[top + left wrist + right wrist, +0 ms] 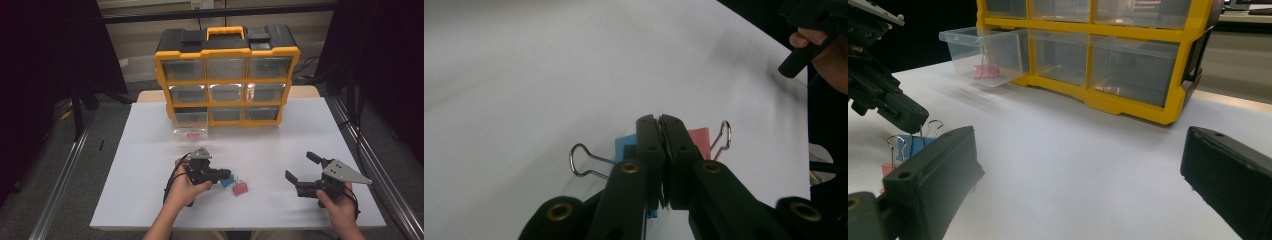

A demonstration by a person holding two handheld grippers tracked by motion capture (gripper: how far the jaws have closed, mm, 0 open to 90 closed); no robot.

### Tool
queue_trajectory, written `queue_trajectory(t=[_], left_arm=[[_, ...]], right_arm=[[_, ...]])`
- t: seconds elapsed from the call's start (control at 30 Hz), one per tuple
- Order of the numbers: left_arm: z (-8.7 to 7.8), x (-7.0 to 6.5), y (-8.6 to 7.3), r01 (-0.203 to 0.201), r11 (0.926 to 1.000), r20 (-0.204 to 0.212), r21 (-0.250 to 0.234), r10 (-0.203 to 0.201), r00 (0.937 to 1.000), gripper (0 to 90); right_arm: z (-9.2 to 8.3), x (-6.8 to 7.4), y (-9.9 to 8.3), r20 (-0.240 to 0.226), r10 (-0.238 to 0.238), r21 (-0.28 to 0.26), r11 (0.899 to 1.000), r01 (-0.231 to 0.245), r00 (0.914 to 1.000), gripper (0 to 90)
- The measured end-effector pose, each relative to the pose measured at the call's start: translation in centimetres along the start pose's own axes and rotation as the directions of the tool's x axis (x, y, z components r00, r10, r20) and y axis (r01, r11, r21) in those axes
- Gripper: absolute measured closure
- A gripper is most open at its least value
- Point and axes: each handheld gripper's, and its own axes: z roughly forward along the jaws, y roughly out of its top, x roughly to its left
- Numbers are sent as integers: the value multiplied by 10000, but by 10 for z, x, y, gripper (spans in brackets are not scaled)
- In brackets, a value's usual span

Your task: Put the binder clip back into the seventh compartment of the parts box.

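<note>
White table (150, 150) w/ yellow organizer (227, 75): you'd one pink clip (192, 135) in the drawer (190, 122), left gripper (224, 176) pinching blue clip (227, 180), right gripper (300, 167) spread, 2nd pink clip (240, 188) left.

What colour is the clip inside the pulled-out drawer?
Pink. The clip in the clear drawer shows best in the right gripper view.

No text, label, brand or number can be read anywhere — not even on the yellow drawer cabinet (226, 75).
</note>
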Motion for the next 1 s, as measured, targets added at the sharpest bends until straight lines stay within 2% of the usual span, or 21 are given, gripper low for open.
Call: queue_trajectory(t=[0.2,0.57,0.6,0.77,1.0], left_arm=[[2,0,-1,-64,9999,-132,140,66,9999,886],[1,1,0,210,9994,-65,267,-209,9998,895],[0,0,1,214,9992,-170,340,-209,9996,895],[-4,0,5,359,9993,-71,108,-358,9993,895],[-12,2,10,552,9985,-191,-30,-552,9983,895]], right_arm=[[0,0,0,24,-22,5,10000,22,10000,17],[0,-1,0,31,-39,-8,10000,39,10000,17],[-1,-1,0,1,-8,-9,10000,8,10000,17],[-1,-1,0,1,0,-8,10000,0,10000,17],[-1,-1,0,37,24,-8,10000,-24,10000,17]])
